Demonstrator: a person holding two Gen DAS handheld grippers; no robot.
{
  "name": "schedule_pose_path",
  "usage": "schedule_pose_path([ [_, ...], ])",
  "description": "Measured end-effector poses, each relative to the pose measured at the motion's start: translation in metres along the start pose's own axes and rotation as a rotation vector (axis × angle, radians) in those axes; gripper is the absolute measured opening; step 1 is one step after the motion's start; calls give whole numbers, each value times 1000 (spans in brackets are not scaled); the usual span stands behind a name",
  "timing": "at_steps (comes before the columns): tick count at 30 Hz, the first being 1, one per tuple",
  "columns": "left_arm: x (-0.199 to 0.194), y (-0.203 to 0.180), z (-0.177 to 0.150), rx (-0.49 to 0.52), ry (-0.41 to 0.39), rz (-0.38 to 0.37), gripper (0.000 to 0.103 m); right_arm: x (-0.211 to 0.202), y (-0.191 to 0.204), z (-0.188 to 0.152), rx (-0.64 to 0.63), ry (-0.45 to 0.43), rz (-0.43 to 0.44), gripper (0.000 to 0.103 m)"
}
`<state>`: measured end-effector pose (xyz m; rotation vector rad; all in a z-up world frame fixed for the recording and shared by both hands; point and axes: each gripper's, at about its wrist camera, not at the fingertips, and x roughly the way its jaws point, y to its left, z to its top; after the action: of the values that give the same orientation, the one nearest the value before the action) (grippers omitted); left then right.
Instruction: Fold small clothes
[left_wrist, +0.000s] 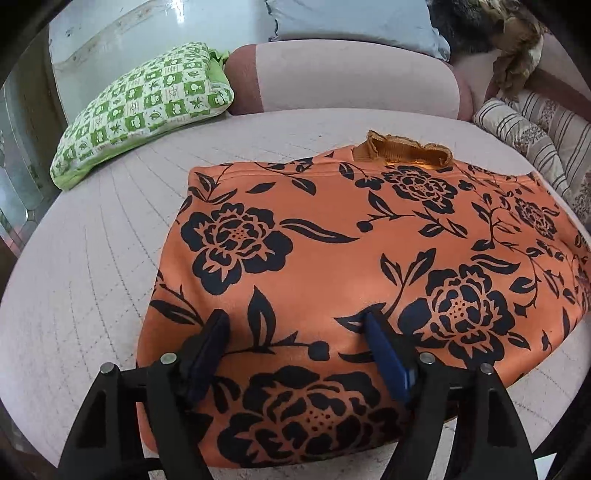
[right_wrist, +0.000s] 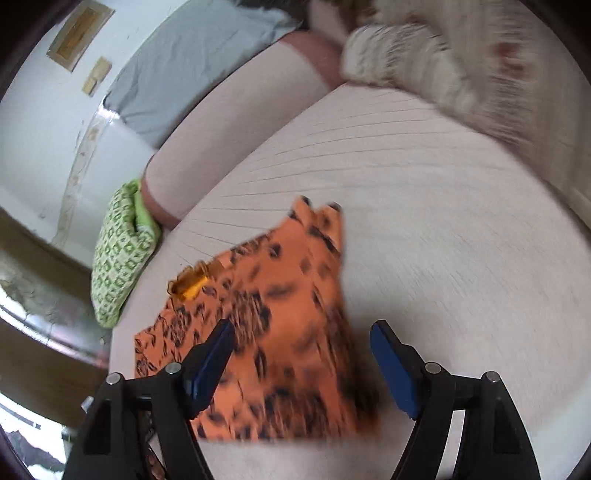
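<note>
An orange garment with a black flower print (left_wrist: 332, 266) lies spread flat on the pale pink bed, its ribbed mustard collar (left_wrist: 402, 149) at the far edge. My left gripper (left_wrist: 293, 319) hangs low over the near part of the cloth, jaws wide apart, the blue pads not pinching the cloth. The right wrist view is blurred by motion. There the same garment (right_wrist: 280, 332) lies at an angle. My right gripper (right_wrist: 303, 328) is open above its right edge, the left finger over the cloth and the right finger over bare mattress, nothing between them.
A green and white checked pillow (left_wrist: 147, 107) lies at the back left. A pink bolster (left_wrist: 343, 77) runs along the back with a grey pillow (left_wrist: 354, 22) behind it. A striped floral quilt (left_wrist: 535, 129) is bunched at the right. Bare mattress (right_wrist: 443, 221) stretches right of the garment.
</note>
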<state>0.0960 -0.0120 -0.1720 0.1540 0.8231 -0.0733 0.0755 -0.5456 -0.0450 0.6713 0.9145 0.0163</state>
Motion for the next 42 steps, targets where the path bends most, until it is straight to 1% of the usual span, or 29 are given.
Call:
schedule_pose_path([
  [3, 3, 0, 0, 12, -5, 4, 77, 51, -5, 30, 0, 109, -18, 77],
  [4, 4, 0, 0, 10, -6, 2, 78, 68, -7, 36, -17, 146, -68, 75],
  [5, 3, 1, -1, 9, -7, 0, 78, 79, -9, 38, -15, 173, -87, 55],
  [6, 4, 1, -1, 11, -8, 0, 78, 86, -6, 40, -31, 202, -82, 17],
  [9, 4, 1, -2, 11, -12, -1, 78, 63, 23, 39, -142, 104, -142, 15],
  [10, 4, 1, -2, 8, -13, 0, 79, 57, 24, 36, -150, 58, -174, 15],
  [11, 5, 0, -1, 8, -15, 2, 79, 62, 18, 33, -136, 57, -200, 15],
  [12, 5, 0, 0, 7, -14, 1, 79, 75, 3, 28, -96, 101, -216, 16],
  [13, 5, 0, 0, 3, -13, -3, 79, 80, -4, 28, -60, 110, -186, 27],
  [14, 4, 2, 1, 0, -12, -9, 79, 73, -7, 29, -33, 88, -166, 28],
  [15, 3, 4, 0, -4, -17, -21, 79, 58, 0, 29, -31, 48, -194, 33],
  [16, -1, 7, 1, -14, -21, -34, 79, 47, 8, 27, -61, 8, -229, 45],
  [17, -6, 10, 2, -32, -23, -52, 78, 35, 19, 25, -102, -32, -265, 52],
  [18, -12, 14, 3, -56, -35, -70, 78, 18, 38, 20, -161, -78, -268, 51],
  [19, -23, 23, 5, -97, -62, -86, 78, 9, 50, 15, -194, -94, -227, 52],
  [21, -42, 39, 8, -166, -103, -112, 78, -2, 72, -1, -251, -69, -102, 67],
  [23, -51, 55, 4, -235, -102, -142, 78, 6, 82, -22, -298, 20, 19, 72],
  [24, -48, 64, -1, -283, -64, -150, 78, 18, 76, -29, -281, 66, 29, 73],
  [25, -32, 74, -11, -334, 36, -149, 69, 34, 65, -34, -241, 123, 23, 77],
  [26, -19, 77, -17, -351, 109, -148, 53, 60, 42, -41, -154, 229, 12, 80],
  [28, -16, 87, -21, -349, 139, -134, 33, 57, 31, -40, -100, 160, 63, 79],
  [30, -30, 94, -12, -367, 119, -175, 22, 51, 35, -39, -101, 169, 56, 80],
  [32, -42, 97, -2, -355, 91, -199, 26, 55, 33, -40, -131, 189, 51, 80],
  [33, -50, 102, 7, -356, 60, -202, 43, 54, 34, -40, -129, 188, 60, 80],
  [34, -54, 110, 17, -378, 22, -204, 70, 54, 35, -41, -120, 186, 70, 80],
  [35, -54, 117, 24, -397, -3, -201, 78, 52, 32, -41, -108, 181, 83, 80],
  [38, -23, 133, 60, -385, 9, -200, 78, 48, 26, -41, -106, 171, 96, 80],
  [40, 4, 135, 80, -355, 55, -204, 54, 47, 31, -44, -119, 168, 93, 80],
  [42, 36, 129, 97, -286, 92, -202, 51, 51, 33, -44, -121, 165, 96, 80],
])
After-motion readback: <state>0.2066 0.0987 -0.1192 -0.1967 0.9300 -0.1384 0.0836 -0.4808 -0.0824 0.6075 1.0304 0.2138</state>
